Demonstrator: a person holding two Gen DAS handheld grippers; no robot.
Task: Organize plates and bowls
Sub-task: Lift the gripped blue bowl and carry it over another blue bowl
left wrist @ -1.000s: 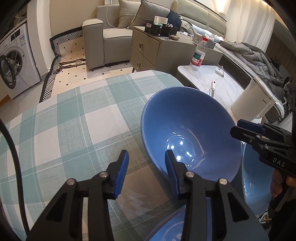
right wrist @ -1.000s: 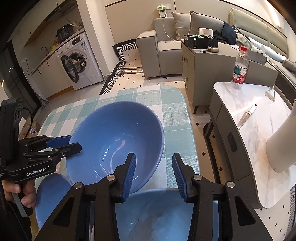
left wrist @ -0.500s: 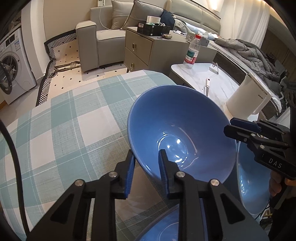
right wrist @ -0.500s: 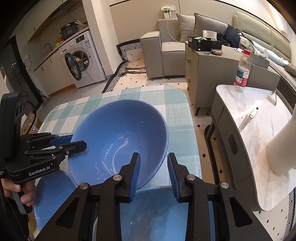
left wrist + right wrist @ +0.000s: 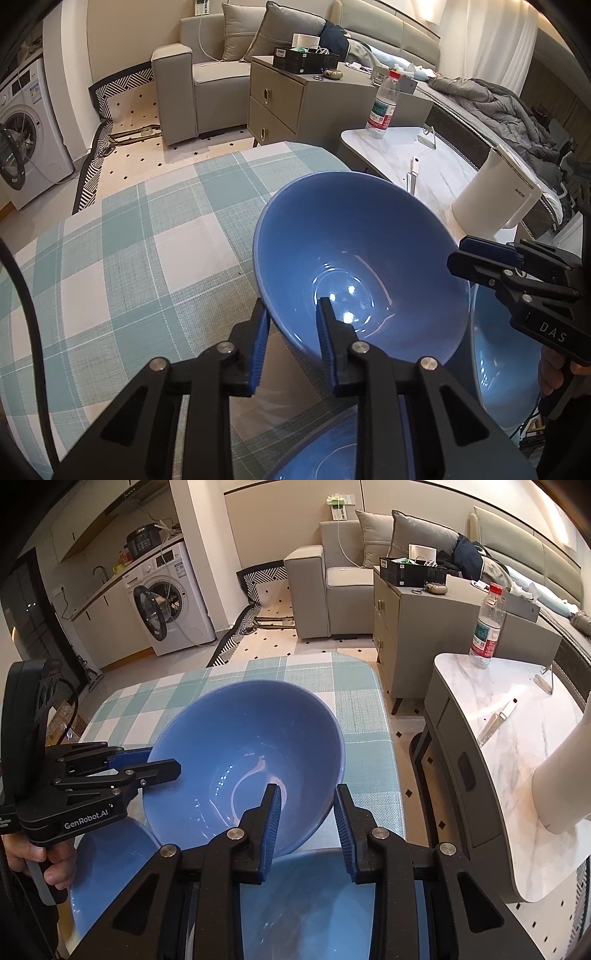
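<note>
With its blue pads pinching the near rim of the large blue bowl [image 5: 354, 266] at lower centre of its frame, the left hand-held gripper [image 5: 291, 332] has one finger inside the bowl and one outside. The right hand-held gripper [image 5: 306, 812] clamps the opposite rim the same way, at lower centre of its own view, and appears at the right edge of the left view. The bowl sits tilted between them, above the checked teal-and-white counter [image 5: 129, 251]. Two more blue dishes lie just beside it: one [image 5: 314, 904] under the right gripper's fingers, another [image 5: 107, 867] at lower left of that frame.
</note>
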